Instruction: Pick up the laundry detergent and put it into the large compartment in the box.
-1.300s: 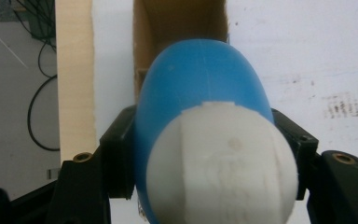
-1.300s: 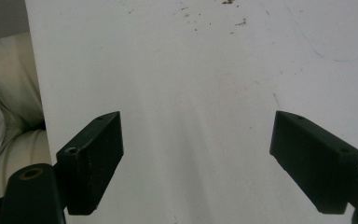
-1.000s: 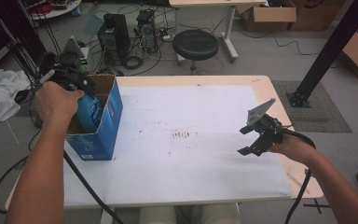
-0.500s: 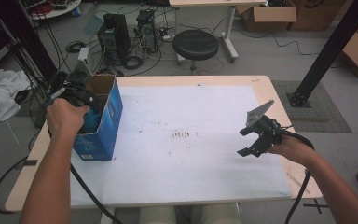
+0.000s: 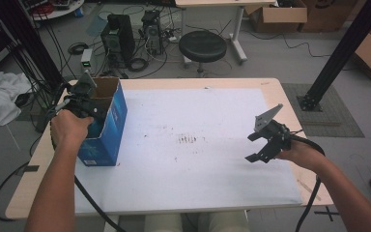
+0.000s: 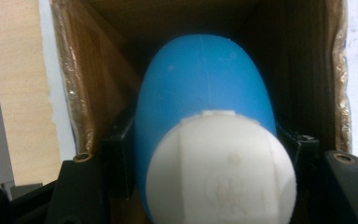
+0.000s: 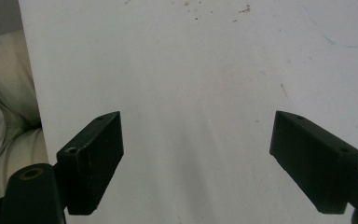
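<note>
A blue bottle (image 6: 200, 88) with a white cap (image 6: 221, 172) is clamped between the jaws of my left gripper (image 6: 200, 154), which is shut on it. It hangs inside the open top of a blue cardboard box (image 5: 107, 126) at the table's left side; brown inner walls (image 6: 98, 70) surround it. In the high view my left gripper (image 5: 84, 99) reaches down into the box and the hand covers the bottle. My right gripper (image 5: 261, 145) hovers over the white sheet (image 5: 193, 145) at the right, open with nothing between its jaws (image 7: 196, 158).
The wooden table (image 5: 280, 89) carries the white sheet with small dark specks (image 5: 189, 139) at its middle. A black stool (image 5: 203, 46), computer towers (image 5: 118, 41) and cables stand on the floor beyond. A black post (image 5: 340, 53) rises at the right.
My left gripper has gone down from above the box into its open top, with the blue bottle in it. The right gripper has barely moved.
</note>
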